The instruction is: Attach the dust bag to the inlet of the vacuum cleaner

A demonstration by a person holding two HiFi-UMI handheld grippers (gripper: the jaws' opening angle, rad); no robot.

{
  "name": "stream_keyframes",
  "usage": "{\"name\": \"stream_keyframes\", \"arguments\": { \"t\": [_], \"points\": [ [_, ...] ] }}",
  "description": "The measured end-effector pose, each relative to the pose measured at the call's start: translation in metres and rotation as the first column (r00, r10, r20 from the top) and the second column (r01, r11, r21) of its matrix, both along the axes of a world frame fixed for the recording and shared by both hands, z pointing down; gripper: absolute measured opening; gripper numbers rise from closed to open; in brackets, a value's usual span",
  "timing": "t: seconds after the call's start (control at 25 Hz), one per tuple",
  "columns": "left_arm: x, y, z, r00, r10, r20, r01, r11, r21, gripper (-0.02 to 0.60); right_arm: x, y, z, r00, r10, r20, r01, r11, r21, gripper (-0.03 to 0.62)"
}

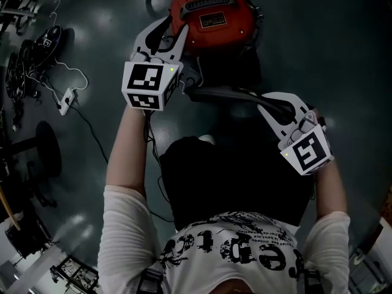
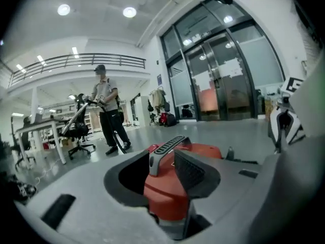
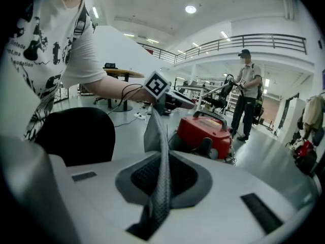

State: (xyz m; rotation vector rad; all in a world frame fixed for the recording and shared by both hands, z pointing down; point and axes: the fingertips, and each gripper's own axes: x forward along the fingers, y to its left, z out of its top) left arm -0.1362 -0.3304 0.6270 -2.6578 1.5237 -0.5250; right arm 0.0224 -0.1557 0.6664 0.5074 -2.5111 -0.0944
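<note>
The red vacuum cleaner (image 1: 208, 14) stands on the dark floor at the top centre of the head view. My left gripper (image 1: 164, 38) is right in front of it, jaws open; in the left gripper view the vacuum cleaner (image 2: 170, 187) and its grey handle (image 2: 165, 149) show through the gap of this gripper (image 2: 160, 174), and nothing is pinched. My right gripper (image 1: 269, 103) is lower right, shut on the dark grey dust bag (image 1: 223, 94), which stretches left towards the left gripper's marker cube. In the right gripper view the bag (image 3: 158, 136) rises as a thin fabric edge out of the shut right gripper (image 3: 161, 179).
A person (image 2: 105, 111) stands with a hose and an office chair in the hall behind the vacuum, also in the right gripper view as a person (image 3: 246, 93). A white power strip (image 1: 66, 100) with cables lies on the floor at left, near a black stool (image 1: 46, 149). Glass doors (image 2: 228, 80) are beyond.
</note>
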Motion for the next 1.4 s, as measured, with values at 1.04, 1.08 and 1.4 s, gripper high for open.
{"name": "stream_keyframes", "arguments": {
  "t": [1.04,1.08,1.4],
  "points": [
    [0.051,-0.060,0.041,0.805,0.430,0.407,-0.397,0.902,-0.168,0.149,0.023,-0.035,0.053,1.000,0.019,-0.015,-0.018,1.000,0.025,0.026],
    [0.051,-0.059,0.041,0.803,0.433,0.410,-0.398,0.901,-0.172,0.149,0.024,-0.037,0.054,0.999,0.015,-0.043,-0.013,0.999,0.047,0.026],
    [0.050,-0.059,0.039,0.808,0.430,0.402,-0.401,0.902,-0.159,0.147,0.017,-0.046,0.051,0.969,-0.028,-0.245,0.075,0.980,0.184,0.037]
  ]
}}
